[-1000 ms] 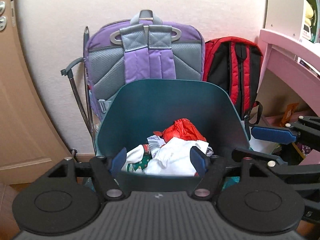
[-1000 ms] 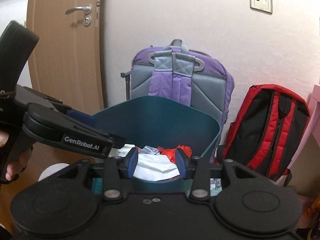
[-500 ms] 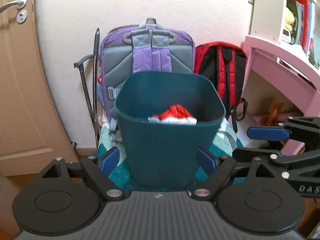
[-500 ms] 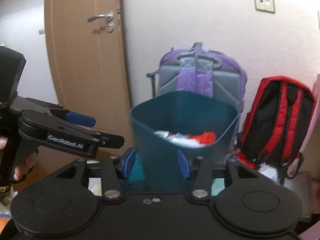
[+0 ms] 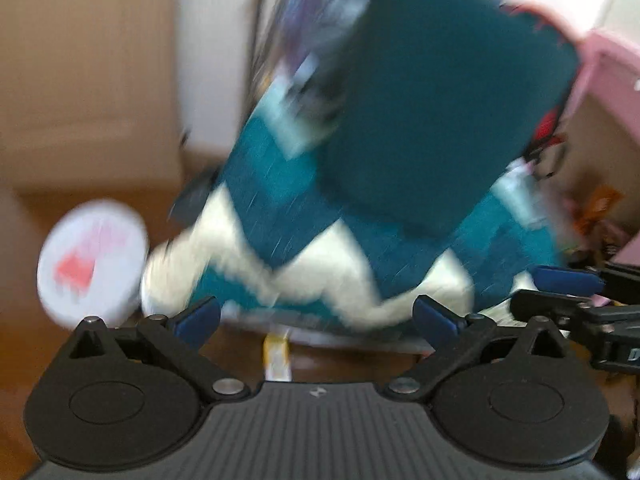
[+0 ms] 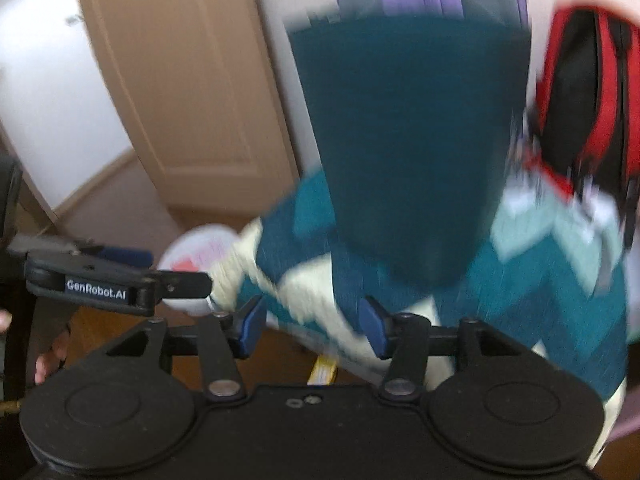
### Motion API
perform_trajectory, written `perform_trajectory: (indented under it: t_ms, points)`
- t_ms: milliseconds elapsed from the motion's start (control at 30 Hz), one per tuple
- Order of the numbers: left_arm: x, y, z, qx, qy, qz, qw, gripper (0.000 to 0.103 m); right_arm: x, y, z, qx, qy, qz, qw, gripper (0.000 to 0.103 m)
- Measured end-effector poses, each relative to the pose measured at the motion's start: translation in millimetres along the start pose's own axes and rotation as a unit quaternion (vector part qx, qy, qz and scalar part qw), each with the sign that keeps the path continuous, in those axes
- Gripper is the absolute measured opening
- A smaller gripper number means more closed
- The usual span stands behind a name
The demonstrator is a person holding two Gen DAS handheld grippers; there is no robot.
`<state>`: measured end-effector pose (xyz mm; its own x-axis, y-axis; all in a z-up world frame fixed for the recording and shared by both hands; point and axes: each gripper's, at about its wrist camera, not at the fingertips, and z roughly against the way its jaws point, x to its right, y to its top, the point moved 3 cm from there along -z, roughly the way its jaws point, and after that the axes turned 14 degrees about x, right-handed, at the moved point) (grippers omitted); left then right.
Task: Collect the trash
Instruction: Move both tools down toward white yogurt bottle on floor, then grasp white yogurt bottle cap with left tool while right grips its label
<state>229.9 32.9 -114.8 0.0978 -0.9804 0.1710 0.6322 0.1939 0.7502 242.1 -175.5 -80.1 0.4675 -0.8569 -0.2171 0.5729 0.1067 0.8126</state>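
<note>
Above brown wood floor, blurred after swinging down off dark teal plastic bin ahead; left gripper and right gripper gaping, empty, seeking yellow wrapper just below.

Teal bin and zigzag mat block ahead — floor below open.

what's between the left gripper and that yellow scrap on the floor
Nothing visible. The yellow scrap lies on bare wood floor just ahead of the open left gripper, at the rug's near edge; blur hides finer detail.
</note>
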Motion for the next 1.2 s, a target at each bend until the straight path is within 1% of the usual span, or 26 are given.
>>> perform_trajectory:
  t_ms: [67, 133, 167, 200, 267, 300, 333, 367, 400, 467, 533, 567, 600, 633, 700, 733, 833, 867, 900, 967, 1000, 1033, 1100, 1133, 1200]
  points:
    - [-13, -27, -28, -0.034, 0.028, 0.017, 0.9989, 0.103, 6, -23, -29, -0.034, -0.009, -0.021, 0.999, 0.052]
    - [-24, -59, -56, -0.072, 0.058, 0.028, 0.9954, 0.103, 9, -48, -55, -0.069, -0.017, -0.030, 0.997, 0.052]
    - [-28, -75, -72, -0.091, 0.072, 0.029, 0.9928, 0.103, 12, -71, -86, -0.098, -0.026, -0.038, 0.994, 0.052]
    - [-31, -91, -87, -0.112, 0.088, 0.030, 0.9894, 0.103, 12, -71, -86, -0.098, -0.026, -0.038, 0.994, 0.052]
    - [-35, -121, -117, -0.141, 0.114, 0.020, 0.9833, 0.103, 13, -92, -113, -0.118, -0.030, -0.035, 0.992, 0.052]
    - [-36, -134, -130, -0.157, 0.126, 0.011, 0.9794, 0.103, 14, -103, -128, -0.126, -0.036, -0.023, 0.991, 0.052]
    - [-39, -147, -142, -0.178, 0.133, 0.009, 0.9749, 0.103, 15, -126, -156, -0.149, -0.042, -0.027, 0.988, 0.052]
    - [-42, -160, -154, -0.203, 0.134, 0.015, 0.9699, 0.103, 15, -126, -156, -0.149, -0.042, -0.027, 0.988, 0.052]
    - [-45, -170, -165, -0.217, 0.134, 0.024, 0.9665, 0.103, 16, -136, -169, -0.162, -0.042, -0.035, 0.985, 0.052]
    - [-51, -185, -181, -0.233, 0.135, 0.040, 0.9621, 0.103, 17, -154, -193, -0.185, -0.044, -0.051, 0.980, 0.052]
    - [-57, -199, -202, -0.258, 0.138, 0.059, 0.9544, 0.103, 18, -172, -221, -0.212, -0.042, -0.070, 0.974, 0.052]
    - [-61, -209, -212, -0.271, 0.139, 0.071, 0.9497, 0.103, 22, -192, -249, -0.237, -0.046, -0.089, 0.966, 0.052]
    - [-65, -218, -220, -0.283, 0.142, 0.077, 0.9454, 0.103, 23, -200, -259, -0.248, -0.045, -0.094, 0.963, 0.052]
    - [-68, -226, -228, -0.292, 0.149, 0.080, 0.9413, 0.103, 23, -200, -259, -0.248, -0.045, -0.094, 0.963, 0.052]
    - [-75, -243, -246, -0.310, 0.157, 0.088, 0.9335, 0.103, 27, -220, -283, -0.276, -0.039, -0.114, 0.954, 0.052]
    - [-77, -248, -255, -0.314, 0.157, 0.089, 0.9320, 0.103, 31, -228, -292, -0.285, -0.039, -0.122, 0.950, 0.052]
    - [-76, -258, -274, -0.311, 0.152, 0.081, 0.9347, 0.103, 41, -251, -322, -0.304, -0.053, -0.147, 0.940, 0.052]
    - [-76, -261, -282, -0.306, 0.152, 0.072, 0.9371, 0.103, 47, -265, -340, -0.317, -0.060, -0.163, 0.933, 0.052]
    - [-74, -263, -287, -0.302, 0.150, 0.067, 0.9389, 0.102, 47, -265, -340, -0.317, -0.060, -0.163, 0.933, 0.052]
    - [-76, -268, -302, -0.299, 0.143, 0.062, 0.9414, 0.102, 54, -281, -364, -0.326, -0.071, -0.180, 0.926, 0.052]
    - [-77, -270, -309, -0.300, 0.139, 0.057, 0.9420, 0.096, 54, -281, -364, -0.326, -0.071, -0.180, 0.926, 0.052]
    - [-78, -272, -316, -0.301, 0.136, 0.050, 0.9426, 0.082, 55, -286, -369, -0.328, -0.071, -0.187, 0.923, 0.051]
    - [-81, -279, -328, -0.306, 0.126, 0.049, 0.9424, 0.068, 54, -294, -380, -0.332, -0.076, -0.192, 0.920, 0.051]
    - [-83, -281, -332, -0.308, 0.120, 0.051, 0.9424, 0.069, 54, -297, -385, -0.332, -0.076, -0.192, 0.920, 0.051]
    - [-83, -285, -337, -0.305, 0.103, 0.055, 0.9453, 0.069, 56, -303, -395, -0.335, -0.075, -0.199, 0.918, 0.051]
